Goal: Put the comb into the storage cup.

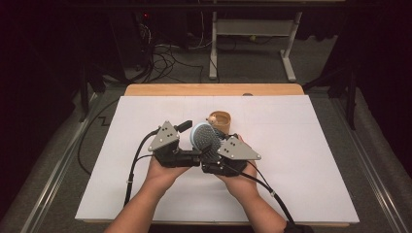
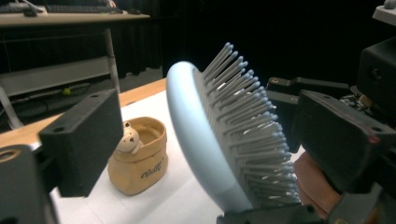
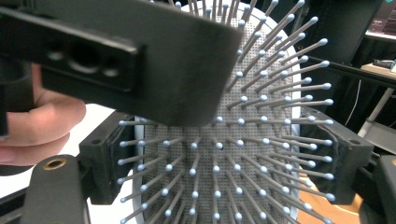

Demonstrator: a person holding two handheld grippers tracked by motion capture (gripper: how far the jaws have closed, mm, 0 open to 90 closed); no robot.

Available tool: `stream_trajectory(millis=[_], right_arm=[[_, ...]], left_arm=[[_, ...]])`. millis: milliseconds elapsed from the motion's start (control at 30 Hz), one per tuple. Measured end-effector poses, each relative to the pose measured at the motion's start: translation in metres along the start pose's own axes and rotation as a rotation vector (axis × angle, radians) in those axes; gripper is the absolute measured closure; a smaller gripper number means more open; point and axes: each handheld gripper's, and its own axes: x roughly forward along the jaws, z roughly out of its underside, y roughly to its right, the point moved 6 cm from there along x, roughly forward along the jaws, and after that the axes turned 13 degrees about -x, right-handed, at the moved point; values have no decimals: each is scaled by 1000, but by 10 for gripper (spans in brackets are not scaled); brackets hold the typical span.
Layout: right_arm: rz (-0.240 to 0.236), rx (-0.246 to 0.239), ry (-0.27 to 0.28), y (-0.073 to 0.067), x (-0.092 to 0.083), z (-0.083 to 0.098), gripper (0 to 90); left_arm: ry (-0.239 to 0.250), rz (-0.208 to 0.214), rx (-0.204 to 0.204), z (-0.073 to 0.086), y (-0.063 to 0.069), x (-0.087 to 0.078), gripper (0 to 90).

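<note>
Oval pale-blue hairbrush (image 2: 196,135), ball-tipped bristles

We saw a smooth, pale-blue plastic hairbrush (image 2: 196,140), a glossy tan ceramic cup (image 2: 140,163), and a matt white surface (image 1: 301,160).

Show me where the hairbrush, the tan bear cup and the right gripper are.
hairbrush (image 1: 204,136), high view, bristle face.
tan bear cup (image 2: 140,163), left gripper view, front wall.
right gripper (image 3: 229,158), right gripper view, midway between its jaws.
</note>
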Motion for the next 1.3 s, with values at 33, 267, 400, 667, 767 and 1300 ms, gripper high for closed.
stream_trajectory(millis=[33, 267, 400, 667, 767, 1300], right_arm=[[0, -3, 1, -1, 0, 0, 206], [-8, -16, 3, -7, 2, -1, 206], [-9, -22, 4, -9, 2, -2, 206], [-5, -32, 4, -9, 2, -2, 206], [-3, -30, -1, -9, 2, -2, 206], [12, -52, -1, -8, 1, -6, 206]], left_arm=[[0, 1, -2, 0, 0, 0, 121], [-5, 11, -25, 0, -1, 2, 157], [-9, 22, -34, 0, -1, 3, 188], [-24, 30, -26, 2, 0, 3, 294], [-26, 40, -22, 3, 0, 3, 342], [-13, 67, -58, -1, 3, -1, 413]])
